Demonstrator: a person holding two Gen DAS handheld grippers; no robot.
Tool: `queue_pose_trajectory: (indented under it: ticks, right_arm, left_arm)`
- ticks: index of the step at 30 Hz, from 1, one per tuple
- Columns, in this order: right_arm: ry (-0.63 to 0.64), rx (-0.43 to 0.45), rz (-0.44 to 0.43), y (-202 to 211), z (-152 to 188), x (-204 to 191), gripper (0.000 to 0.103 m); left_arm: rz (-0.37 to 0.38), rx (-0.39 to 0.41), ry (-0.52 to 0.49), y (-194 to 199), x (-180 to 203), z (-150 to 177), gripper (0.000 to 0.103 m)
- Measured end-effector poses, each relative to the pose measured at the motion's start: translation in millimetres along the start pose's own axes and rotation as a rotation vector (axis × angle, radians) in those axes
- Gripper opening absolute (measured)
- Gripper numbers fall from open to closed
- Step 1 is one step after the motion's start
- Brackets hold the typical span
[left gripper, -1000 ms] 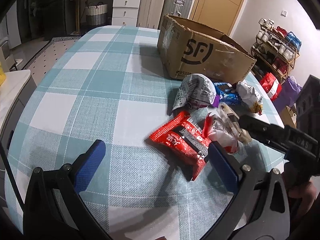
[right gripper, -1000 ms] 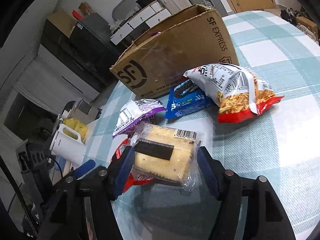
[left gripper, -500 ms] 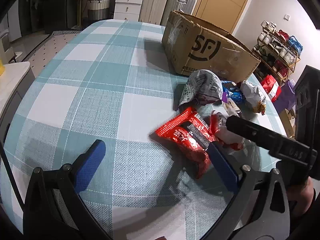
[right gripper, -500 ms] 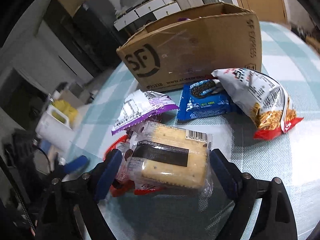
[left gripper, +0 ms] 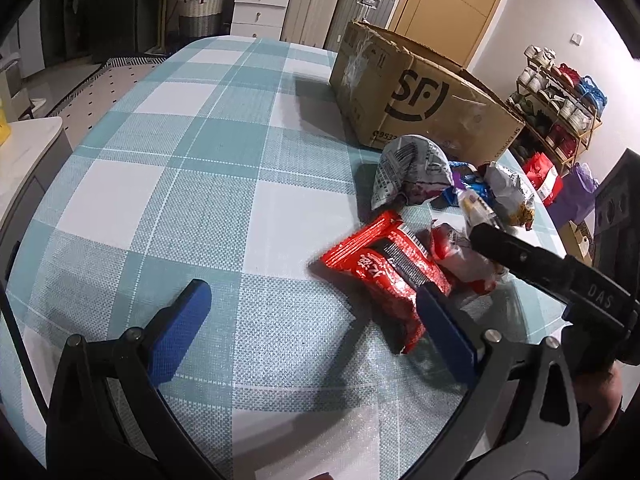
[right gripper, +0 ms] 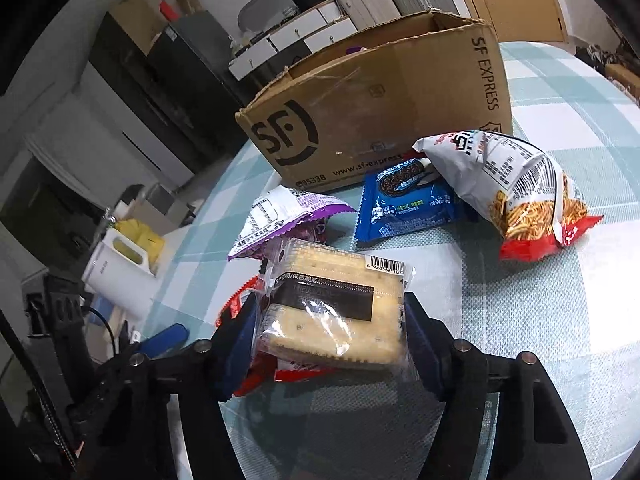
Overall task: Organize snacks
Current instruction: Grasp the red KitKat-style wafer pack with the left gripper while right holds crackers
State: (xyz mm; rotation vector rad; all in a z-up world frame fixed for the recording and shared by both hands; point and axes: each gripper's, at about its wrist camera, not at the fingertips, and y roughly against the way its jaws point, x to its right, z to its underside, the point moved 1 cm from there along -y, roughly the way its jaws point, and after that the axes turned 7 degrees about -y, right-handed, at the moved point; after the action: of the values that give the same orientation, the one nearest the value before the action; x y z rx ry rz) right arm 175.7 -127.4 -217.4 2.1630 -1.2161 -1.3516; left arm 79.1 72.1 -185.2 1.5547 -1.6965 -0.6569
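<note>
On my left wrist view the left gripper hangs over the checked table with its blue pads wide apart and nothing between them; the right pad sits just beside the near corner of a red pack, not gripping it. That pack lies flat, glossy red with a black barcode strip. Behind it a grey-and-purple bag stands puffed, and further back an open cardboard box marked SF sits on the table. To the right of the red pack I see the right gripper's black finger reaching in over a red-and-clear wrapper. In my right wrist view, going from the left, a white jug stands off the table edge, then the purple bag lies near the box front. At centre the right gripper has just been closing, and its pads now press both sides of a cracker pack: pale square crackers in clear film with a black label and a barcode, lifted and tilted above the red wrappers. Right of it a blue cookie pack lies flat against the box, and a white-and-red noodle bag partly overlaps it. The right gripper points down at the table from the near side.
</note>
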Motion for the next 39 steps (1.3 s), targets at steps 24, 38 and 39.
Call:
queue_pose_trajectory:
  ticks: [24, 38, 39]
  right_arm:
    - [-0.053, 0.068, -0.077, 36.9, -3.3, 20.0, 0.067]
    - [-0.042, 0.086, -0.092, 50.1, -0.4, 28.0, 0.067]
    - [-0.045, 0.086, -0.093, 50.1, -0.2, 28.4, 0.067]
  left_arm:
    - [0.005, -0.030, -0.094, -7.7, 25.4, -7.7, 0.102]
    - [0.012, -0.095, -0.221, -39.6, 51.5, -18.4, 0.102]
    - [0.011, -0.095, -0.232, -41.8, 53.0, -19.9, 0.102]
